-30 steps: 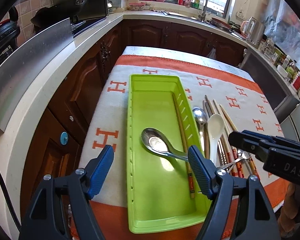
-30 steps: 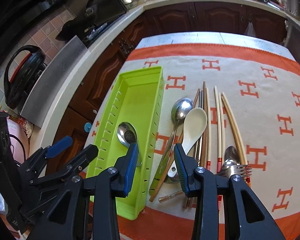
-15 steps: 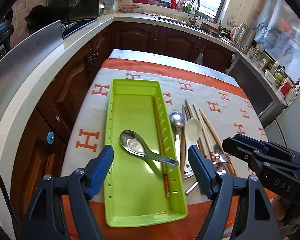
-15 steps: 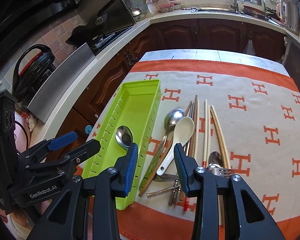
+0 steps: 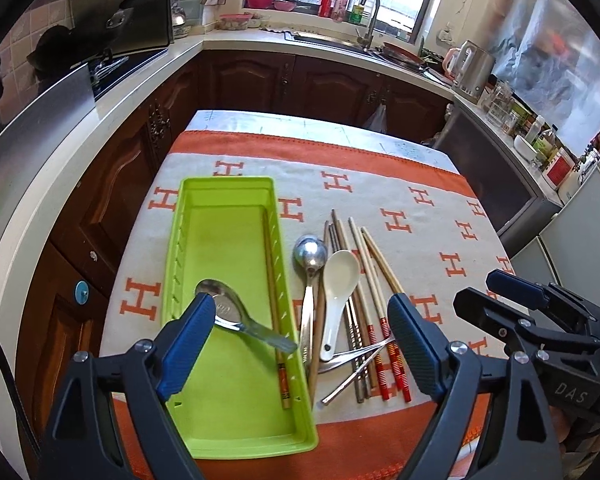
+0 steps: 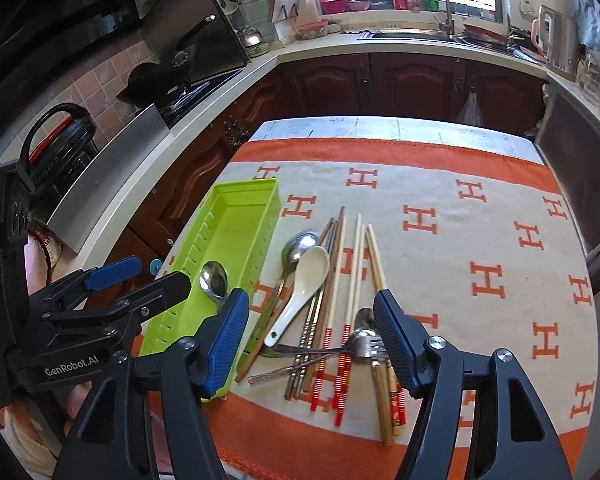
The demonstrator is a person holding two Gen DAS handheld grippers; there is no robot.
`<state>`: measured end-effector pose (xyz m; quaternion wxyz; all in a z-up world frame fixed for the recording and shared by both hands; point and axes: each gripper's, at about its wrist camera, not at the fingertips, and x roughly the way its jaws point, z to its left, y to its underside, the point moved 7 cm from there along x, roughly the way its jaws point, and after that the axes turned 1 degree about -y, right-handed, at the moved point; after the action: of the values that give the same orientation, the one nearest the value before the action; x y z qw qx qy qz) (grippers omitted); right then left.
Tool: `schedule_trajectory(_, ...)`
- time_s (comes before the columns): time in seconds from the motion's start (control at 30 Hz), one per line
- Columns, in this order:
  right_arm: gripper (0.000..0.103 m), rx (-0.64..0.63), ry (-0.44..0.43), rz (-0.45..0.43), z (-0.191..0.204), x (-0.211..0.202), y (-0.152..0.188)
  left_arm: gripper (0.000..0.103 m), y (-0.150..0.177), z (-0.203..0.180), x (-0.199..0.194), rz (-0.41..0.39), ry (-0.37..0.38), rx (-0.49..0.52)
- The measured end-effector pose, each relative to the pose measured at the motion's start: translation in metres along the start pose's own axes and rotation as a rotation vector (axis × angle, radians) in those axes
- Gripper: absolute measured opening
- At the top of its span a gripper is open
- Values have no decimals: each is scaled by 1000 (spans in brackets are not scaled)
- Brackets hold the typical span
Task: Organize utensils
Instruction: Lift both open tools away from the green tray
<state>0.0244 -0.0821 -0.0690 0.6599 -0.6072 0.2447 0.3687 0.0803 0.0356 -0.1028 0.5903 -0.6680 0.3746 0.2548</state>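
Note:
A lime green utensil tray [image 5: 224,404] [image 6: 224,224] lies on the left of the cloth. In it are a metal spoon [image 5: 236,320] [image 6: 214,278] and one chopstick [image 5: 274,300]. Right of the tray lie a metal spoon [image 5: 310,256] [image 6: 298,244], a white ceramic spoon [image 5: 338,280] [image 6: 306,276], several chopsticks [image 5: 364,280] [image 6: 354,264] and a fork [image 6: 364,346]. My left gripper [image 5: 300,332] is open and empty, raised above the tray's near end. My right gripper [image 6: 310,332] is open and empty, raised above the loose utensils.
The table carries a cream cloth with orange H marks and an orange border [image 6: 480,240]. Dark wood cabinets and a white countertop [image 5: 100,120] run along the left and back. A sink [image 6: 404,34] and a kettle [image 5: 470,70] stand at the back.
Both grippers have pulled back and upward from the table, so the tray and utensils look smaller. The right gripper's jaws have opened wider. The metal spoon stays in the tray.

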Motion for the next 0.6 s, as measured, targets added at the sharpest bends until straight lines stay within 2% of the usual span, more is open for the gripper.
schedule_trajectory(0.13,66,17,29,-4,-19,-8,3,93,-4,-16,2,-2,-16,28)
schedule_trajectory(0.4,66,89,56,9,-61,-16,12,94,-7,-45,11,9,-27,88)
schedule_trajectory(0.6,64,123,66,28,-84,-7,17,94,-4,-58,25,26,-44,115)
